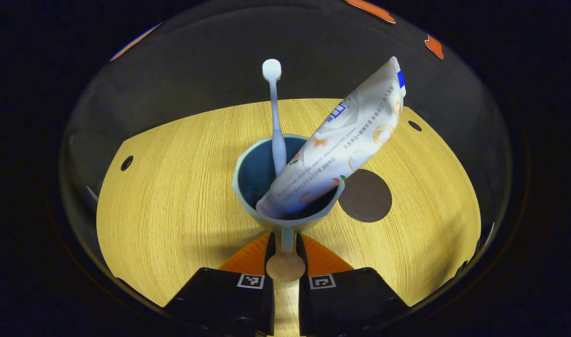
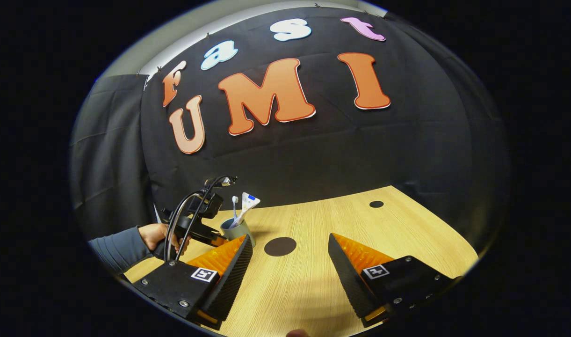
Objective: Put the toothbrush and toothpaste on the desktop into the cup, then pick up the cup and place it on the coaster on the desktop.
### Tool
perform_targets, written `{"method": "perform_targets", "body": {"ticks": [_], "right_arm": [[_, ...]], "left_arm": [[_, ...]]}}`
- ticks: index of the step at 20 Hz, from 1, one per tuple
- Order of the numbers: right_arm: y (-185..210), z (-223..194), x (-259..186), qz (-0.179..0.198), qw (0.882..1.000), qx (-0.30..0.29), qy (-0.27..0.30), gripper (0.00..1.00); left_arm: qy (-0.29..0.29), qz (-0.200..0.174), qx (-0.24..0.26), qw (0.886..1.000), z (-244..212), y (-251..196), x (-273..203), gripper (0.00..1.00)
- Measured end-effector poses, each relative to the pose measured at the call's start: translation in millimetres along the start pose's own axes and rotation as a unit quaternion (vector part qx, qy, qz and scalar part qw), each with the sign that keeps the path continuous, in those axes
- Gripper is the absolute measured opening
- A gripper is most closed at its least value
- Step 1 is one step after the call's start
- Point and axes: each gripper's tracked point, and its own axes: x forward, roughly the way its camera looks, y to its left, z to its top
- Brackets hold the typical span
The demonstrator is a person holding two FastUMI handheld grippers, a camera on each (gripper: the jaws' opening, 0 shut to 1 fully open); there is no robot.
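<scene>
The left gripper [image 1: 285, 255] has its jaws clenched on the handle of the cup [image 1: 285, 187], which stands on the bench [image 1: 173, 196] near its middle. The toothbrush [image 1: 275, 117] stands upright in the cup, and the toothpaste [image 1: 341, 145] leans in it toward the coaster [image 1: 365, 195], which lies just beside the cup. The right gripper [image 2: 290, 262] hovers with jaws released, holding nothing, nearer the bench's front edge.

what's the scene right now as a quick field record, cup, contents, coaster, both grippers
cup: on the desktop, beside the coaster, handle clamped
toothbrush: upright in cup
toothpaste: in cup, leaning over the rim
coaster: bare
left gripper: shut on cup handle
right gripper: open, holds nothing
step left: cup onto coaster
</scene>
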Motion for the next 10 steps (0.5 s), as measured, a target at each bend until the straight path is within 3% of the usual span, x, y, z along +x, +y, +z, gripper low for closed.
{"method": "perform_targets", "body": {"ticks": [10], "right_arm": [[-12,3,-13,-0.014,1.0,-0.007,-0.007,0.97]], "left_arm": [[-0.032,-0.027,0.028,0.999,4,3,12,0.2]]}}
